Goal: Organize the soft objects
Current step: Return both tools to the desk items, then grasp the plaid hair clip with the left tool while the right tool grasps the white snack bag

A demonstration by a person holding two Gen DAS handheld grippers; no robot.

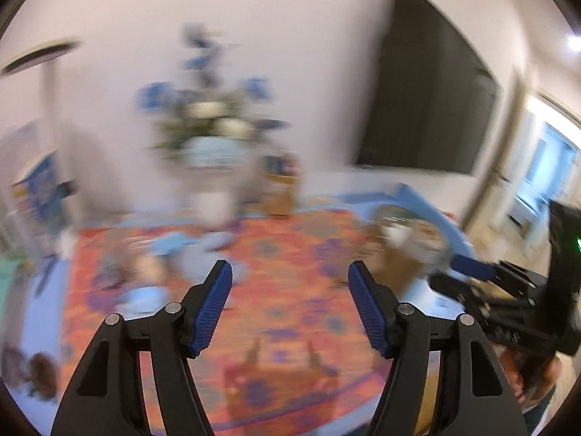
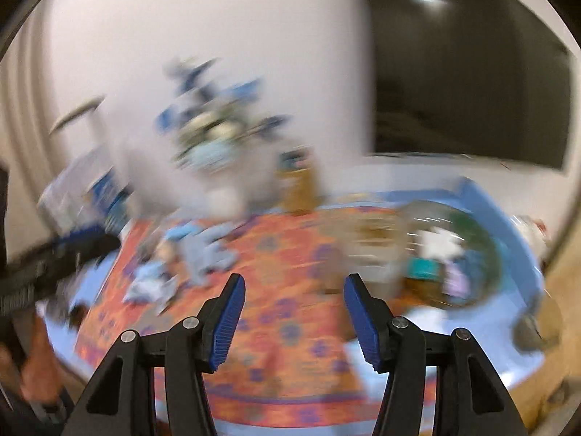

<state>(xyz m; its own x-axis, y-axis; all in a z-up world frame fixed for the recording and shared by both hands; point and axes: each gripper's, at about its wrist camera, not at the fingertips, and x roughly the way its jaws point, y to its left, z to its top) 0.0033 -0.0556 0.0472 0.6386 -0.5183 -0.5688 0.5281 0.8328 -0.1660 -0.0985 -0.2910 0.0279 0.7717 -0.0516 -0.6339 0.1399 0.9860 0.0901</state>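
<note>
Left gripper (image 1: 290,305) and right gripper (image 2: 294,312) jaws apart, empty; below, blurred, perhaps soft toys (image 2: 196,254).

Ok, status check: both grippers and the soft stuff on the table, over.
Left gripper open, empty. Right gripper open, empty. Pale blue soft pile loose on patterned cloth, blurred. Nothing between fingers.
</note>
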